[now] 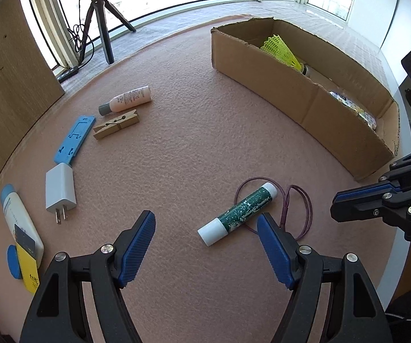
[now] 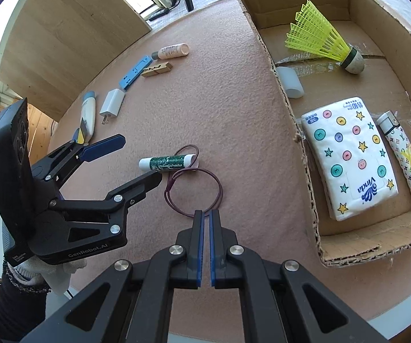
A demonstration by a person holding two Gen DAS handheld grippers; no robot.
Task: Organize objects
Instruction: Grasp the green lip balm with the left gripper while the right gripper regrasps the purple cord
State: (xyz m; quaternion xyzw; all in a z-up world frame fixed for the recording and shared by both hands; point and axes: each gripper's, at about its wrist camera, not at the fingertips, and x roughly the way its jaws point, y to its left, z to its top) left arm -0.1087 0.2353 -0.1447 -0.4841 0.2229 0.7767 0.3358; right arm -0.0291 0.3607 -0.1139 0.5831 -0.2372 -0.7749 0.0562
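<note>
cardboard box (image 2: 305, 154) holding yellow shuttlecock (image 2: 319, 41), tissue pack (image 2: 351, 157), lighter (image 2: 405, 160)

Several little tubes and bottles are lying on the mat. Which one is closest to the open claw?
The green lip balm tube with white ends, lying across a purple cord loop. The pink bottle and white-and-blue tube lie farther off.

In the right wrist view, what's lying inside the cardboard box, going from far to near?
Yellow shuttlecock → translucent white cap → Vinda tissue pack. The patterned lighter lies beside the pack, so it has no clear place in the order.
</note>
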